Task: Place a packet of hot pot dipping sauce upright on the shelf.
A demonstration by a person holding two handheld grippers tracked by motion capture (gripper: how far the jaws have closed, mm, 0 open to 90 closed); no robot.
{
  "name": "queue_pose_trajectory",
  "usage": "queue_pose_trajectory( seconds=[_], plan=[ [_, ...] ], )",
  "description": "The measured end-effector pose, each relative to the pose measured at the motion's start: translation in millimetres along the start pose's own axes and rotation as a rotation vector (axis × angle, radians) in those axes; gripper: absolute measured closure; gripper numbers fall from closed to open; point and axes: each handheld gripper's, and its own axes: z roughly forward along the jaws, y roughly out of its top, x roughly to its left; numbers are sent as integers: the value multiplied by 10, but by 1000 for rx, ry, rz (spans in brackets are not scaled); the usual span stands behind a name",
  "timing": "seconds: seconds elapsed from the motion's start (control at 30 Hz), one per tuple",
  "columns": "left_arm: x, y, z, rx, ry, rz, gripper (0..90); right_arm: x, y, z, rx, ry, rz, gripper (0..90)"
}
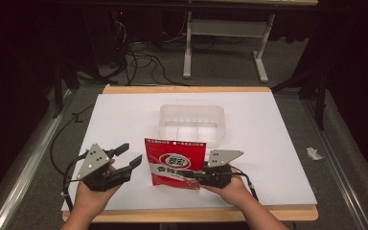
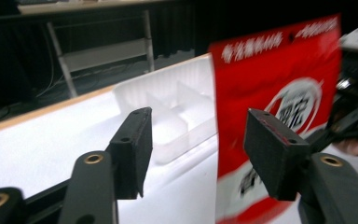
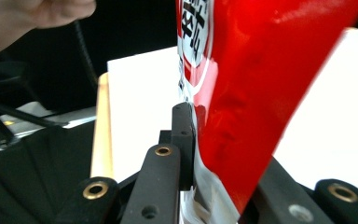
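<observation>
Room: dark, with cables on the floor and the white legs of another table (image 1: 225, 43) beyond the work area.
Surface: white board (image 1: 278, 143) on a wooden table (image 1: 187, 89), bare apart from the items below.
Packet: red snack packet (image 1: 175, 163) with white lettering and a round white logo, held upright near the front middle of the board, its lower edge close to the board. From the left gripper view it stands just past the far jaw, printed face toward the camera (image 2: 279, 107).
Right gripper: right gripper (image 1: 191, 176) comes in from the packet's right side; its 2 jaws are pinched tight on the packet's lower right edge. In the right gripper view the red film (image 3: 242, 102) rises from between the closed jaws, creased where it is clamped.
Left gripper: left gripper (image 1: 132, 158) sits just left of the packet, apart from it, jaws spread wide with nothing between them. The left gripper view shows bare board and the box through the gap.
Box: clear plastic box (image 1: 191, 122) with inner dividers, behind the packet toward the middle of the board, not touched by either gripper.
Hands: 1 hand under each gripper, both coming in from the front edge of the table.
Floor scrap: small white scrap (image 1: 314, 153) on the grey floor to the right of the table.
</observation>
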Motion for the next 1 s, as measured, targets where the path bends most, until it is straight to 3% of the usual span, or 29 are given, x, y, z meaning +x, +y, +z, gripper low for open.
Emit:
queue_pose_trajectory(
  seconds=[0.03, 0.07, 0.1, 0.2, 0.23, 0.27, 0.3, 0.4, 0.63, 0.77, 1.0],
  plan=[
    [83, -109, -13, 10, 27, 13, 412, 1, 3, -16, -3, -14, 6, 851],
    [83, -109, -13, 10, 27, 13, 403, -4, 5, -32, -3, -26, 7, 852],
    [193, -256, -20, 23, 59, 25, 395, -5, 5, -47, -1, -40, 15, 852],
    [307, -399, -29, 29, 83, 15, 388, -22, 3, -90, -5, -68, 25, 853],
    [452, -572, -25, 54, 126, 3, 377, -32, 2, -106, -8, -77, 23, 853],
    [452, -572, -25, 54, 126, 3, 363, -32, 2, -106, -8, -77, 23, 853],
    [543, -672, -12, 84, 155, 6, 349, -50, 4, -141, -18, -98, 26, 853],
    [617, -719, 4, 65, 185, 0, 332, -70, 17, -195, -34, -126, 32, 854],
    [676, -732, 18, 60, 205, -7, 307, -115, 35, -333, -70, -180, 47, 854],
    [696, -729, 12, 75, 209, -15, 306, -131, 36, -386, -84, -199, 44, 854],
    [695, -713, 0, 75, 200, -28, 306, -193, 67, -583, -120, -281, 70, 855]
  ],
)
